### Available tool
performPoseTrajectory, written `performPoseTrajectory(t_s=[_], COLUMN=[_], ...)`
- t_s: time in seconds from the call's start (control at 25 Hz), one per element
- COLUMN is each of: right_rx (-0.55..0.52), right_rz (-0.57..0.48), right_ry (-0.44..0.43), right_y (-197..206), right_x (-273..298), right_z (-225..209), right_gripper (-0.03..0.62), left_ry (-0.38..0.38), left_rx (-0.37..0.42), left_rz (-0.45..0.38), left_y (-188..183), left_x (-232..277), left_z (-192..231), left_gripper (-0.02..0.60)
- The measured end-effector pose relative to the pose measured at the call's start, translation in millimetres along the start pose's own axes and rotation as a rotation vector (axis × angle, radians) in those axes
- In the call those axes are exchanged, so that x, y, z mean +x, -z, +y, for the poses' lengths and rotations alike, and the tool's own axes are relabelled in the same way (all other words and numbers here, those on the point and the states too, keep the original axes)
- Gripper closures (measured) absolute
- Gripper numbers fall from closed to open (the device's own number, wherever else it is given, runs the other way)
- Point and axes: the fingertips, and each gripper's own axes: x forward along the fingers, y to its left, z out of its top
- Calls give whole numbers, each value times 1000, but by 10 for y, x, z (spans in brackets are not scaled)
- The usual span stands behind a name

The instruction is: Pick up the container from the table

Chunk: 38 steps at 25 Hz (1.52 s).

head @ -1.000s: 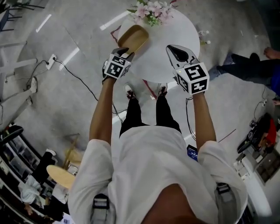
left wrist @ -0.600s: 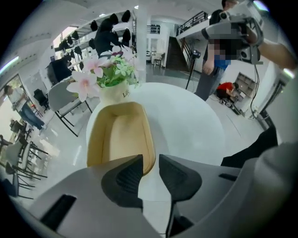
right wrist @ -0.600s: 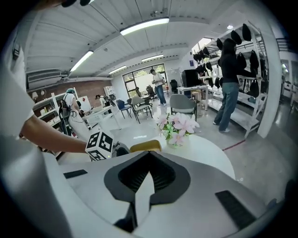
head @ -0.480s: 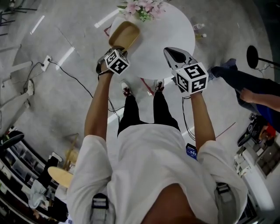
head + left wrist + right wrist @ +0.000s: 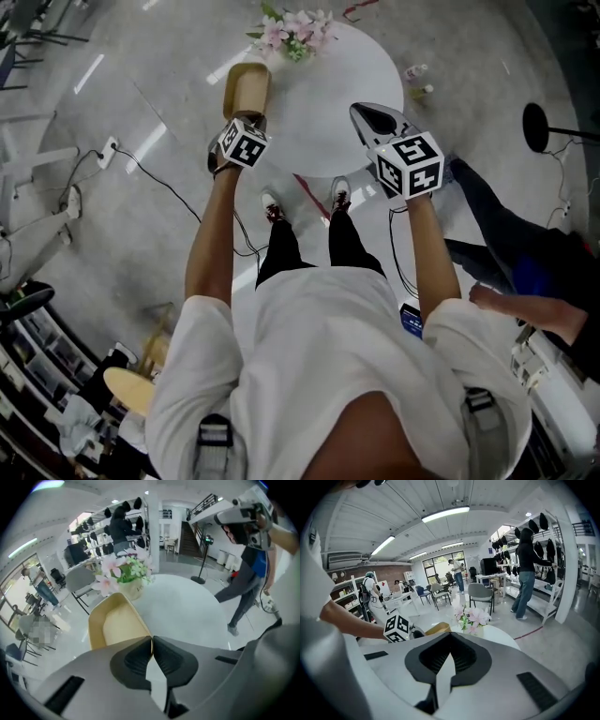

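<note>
The left gripper (image 5: 152, 641) is closing its jaws on the near rim of the container (image 5: 115, 626) at the bench (image 5: 347, 80) edge (a thin hold), risking it tipping off; the right gripper (image 5: 449, 638) is keeping its jaws pressed together, empty.

1. The head view looks steeply down from above the person (image 5: 319, 356), onto the round white bench (image 5: 328, 103) and the surrounding floor (image 5: 141, 216).
2. The left gripper view sits close behind its own fingers (image 5: 132, 660), facing low across the bench top.
3. The right gripper view looks more level, over the bench and far into the room.
4. All three views share the bench, the flowers (image 5: 295, 33) and the tan container (image 5: 246, 89).
</note>
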Motion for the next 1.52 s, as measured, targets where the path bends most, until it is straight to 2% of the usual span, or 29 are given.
performPoseTrajectory(t_s=[0.2,0.32,0.6,0.8,0.96,1.2,1.52], right_rx=[-57,-105,-207,-282,-338,-393,-454], right_rz=[-58,-101,-208,-286,-318,-394,-465], right_ry=[14,37,105,150,189,170,151], right_y=[-389,-628,-1274,-1655,-1900,-2214,-2491], right_x=[-252,-383,-758,-1024,-1178,-1390,-1601], right_z=[-12,-63,-78,13,128,378,706], right_gripper=[580,580,580,580,580,580,580], left_ry=[-74,-130,-240,-313,-335,-378,-417], left_rx=[-112,-140,-174,-131,-103,-28,42], left_rz=[-112,-189,-435,-617,-736,-887,-960], left_y=[-243,-438,-1074,-1494,-1743,-2014,-2206], left_x=[-528,-854,-1829,-2495,-2977,-3702,-4268], left_z=[189,323,563,587,538,426,259], left_gripper=[552,552,552,552,552,552,552])
